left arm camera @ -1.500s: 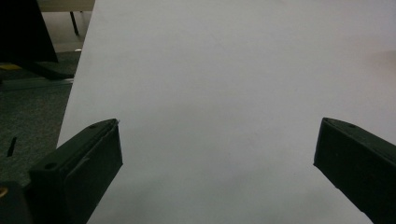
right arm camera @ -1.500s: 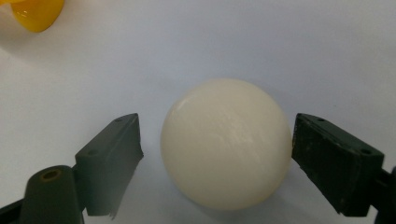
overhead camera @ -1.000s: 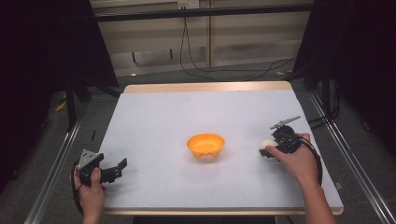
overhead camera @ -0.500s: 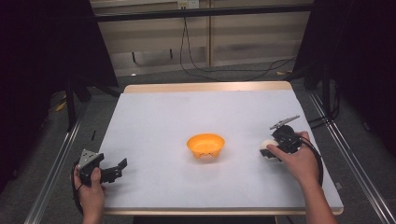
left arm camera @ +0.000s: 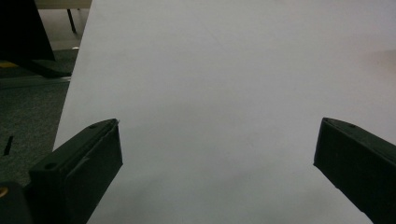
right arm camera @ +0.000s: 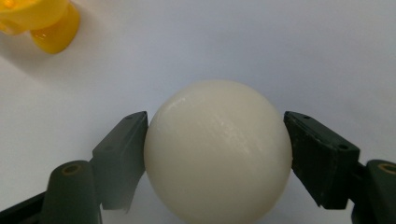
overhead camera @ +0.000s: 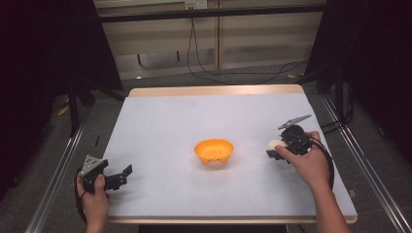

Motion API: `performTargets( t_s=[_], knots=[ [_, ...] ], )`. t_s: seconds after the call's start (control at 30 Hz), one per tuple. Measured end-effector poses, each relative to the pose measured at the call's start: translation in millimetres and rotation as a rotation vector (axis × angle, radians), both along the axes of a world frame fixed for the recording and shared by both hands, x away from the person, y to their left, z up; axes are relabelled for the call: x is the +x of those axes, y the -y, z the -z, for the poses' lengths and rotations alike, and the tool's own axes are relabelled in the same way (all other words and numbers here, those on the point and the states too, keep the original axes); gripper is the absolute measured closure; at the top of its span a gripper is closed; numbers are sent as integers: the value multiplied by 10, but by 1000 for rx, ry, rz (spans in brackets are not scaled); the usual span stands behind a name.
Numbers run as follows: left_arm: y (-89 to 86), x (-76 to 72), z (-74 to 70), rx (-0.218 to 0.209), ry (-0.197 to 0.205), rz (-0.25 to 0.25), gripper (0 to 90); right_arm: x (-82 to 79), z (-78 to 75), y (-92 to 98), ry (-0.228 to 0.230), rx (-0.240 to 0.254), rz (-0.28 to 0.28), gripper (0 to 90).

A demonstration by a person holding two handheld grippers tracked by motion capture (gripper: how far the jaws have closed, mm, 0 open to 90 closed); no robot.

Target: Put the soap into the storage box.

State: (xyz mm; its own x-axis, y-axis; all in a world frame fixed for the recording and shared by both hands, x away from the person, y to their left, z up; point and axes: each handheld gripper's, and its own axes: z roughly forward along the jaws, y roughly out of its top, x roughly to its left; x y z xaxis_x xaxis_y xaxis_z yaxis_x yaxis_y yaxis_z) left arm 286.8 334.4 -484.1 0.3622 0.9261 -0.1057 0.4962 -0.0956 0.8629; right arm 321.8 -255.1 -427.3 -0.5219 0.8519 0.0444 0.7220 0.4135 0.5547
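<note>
Dim room, dark curtains at both sides, black cables trailing over grey floor beyond a white-covered tabletop (overhead camera: 160,116) with a pale wooden edge.

Near the middle of that surface: shallow orange plastic bowl (overhead camera: 214,151), upright, apparently empty as far as the high view lets on. To its right, apart from it: smooth cream-white ball (overhead camera: 273,144), hard and glossy by the look of it, gripped in the right hand-held gripper (overhead camera: 273,151). Seen close in the right gripper view: same ball (right arm camera: 218,149) wedged squarely between the two black jaws, one pad pressing each flank, gripper (right arm camera: 215,154) clenched around its widest part; whether it rests on the tabletop or hangs just clear, impossible to tell. Bowl's yellow-orange rim (right arm camera: 35,21) off in the upper left corner of that view, well clear of the ball.

At the near left corner of the tabletop: left hand-held gripper (overhead camera: 124,172), held low in the person's left hand (overhead camera: 94,201), far from ball and bowl. Left gripper view: jaws spread wide (left arm camera: 217,154), released, nothing between them but bare white tabletop.

Judged from this: grasp on the ball secured, so first step likely done. Left to do, probably: lift, carry across toward the bowl, lower over it, release inside. Nothing yet in the bowl. Roundness and gloss suggest a risk of slipping if the squeeze sits off-centre during transfer.
</note>
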Motion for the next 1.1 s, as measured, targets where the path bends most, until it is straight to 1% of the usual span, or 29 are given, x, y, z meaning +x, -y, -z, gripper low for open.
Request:
performTargets(
  t_s=[0.17,0.33,0.43,0.53,0.57,0.63,0.83,0.93,1.1],
  knots=[
    [0,-1,0,-2,0,1,9,25,-46,-93,4,2,-14,246],
    [-1,0,0,-2,0,1,9,52,-85,-176,7,10,-40,245],
    [-2,0,0,-2,-1,1,9,65,-111,-228,8,9,-48,246],
    [-1,0,0,-2,-1,1,9,80,-139,-271,10,3,-68,246],
    [-1,0,0,-2,-1,1,9,83,-150,-295,9,6,-64,245],
    [-1,0,0,-2,0,1,9,101,-181,-346,16,6,-80,245],
    [-4,0,-1,3,1,1,9,128,-230,-428,20,12,-97,246],
    [-2,0,0,-2,0,1,9,144,-261,-479,18,15,-105,245],
    [-1,0,0,-2,0,1,9,175,-312,-546,28,22,-123,246]
  ],
)
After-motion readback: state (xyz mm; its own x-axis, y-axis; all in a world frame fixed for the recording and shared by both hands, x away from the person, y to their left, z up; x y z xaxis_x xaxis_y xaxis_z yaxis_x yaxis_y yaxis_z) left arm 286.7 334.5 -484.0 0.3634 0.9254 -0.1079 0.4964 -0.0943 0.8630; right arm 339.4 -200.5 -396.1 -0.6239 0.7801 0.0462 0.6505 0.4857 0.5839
